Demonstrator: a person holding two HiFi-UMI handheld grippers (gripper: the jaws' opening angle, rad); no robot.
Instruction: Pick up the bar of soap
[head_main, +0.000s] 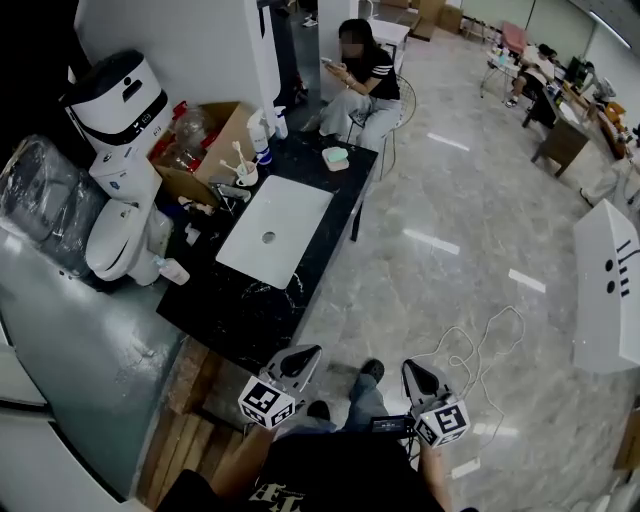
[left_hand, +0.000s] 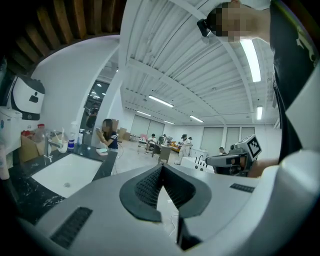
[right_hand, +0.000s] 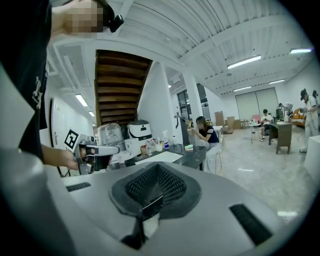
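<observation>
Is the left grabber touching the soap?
Apart. The head view shows the left gripper down by the person's body, while the bar of soap sits at the counter's far end, with the whole white sink between them.

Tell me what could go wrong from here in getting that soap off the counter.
1. The soap, apparently the pale green item, lies at the far end of the counter beside a seated person; reaching there could crowd them.
2. A white cable loops on the floor near the feet: a possible trip hazard.
3. The left gripper and right gripper are shut and empty; arriving like that would likely push the soap, not grasp it.
</observation>
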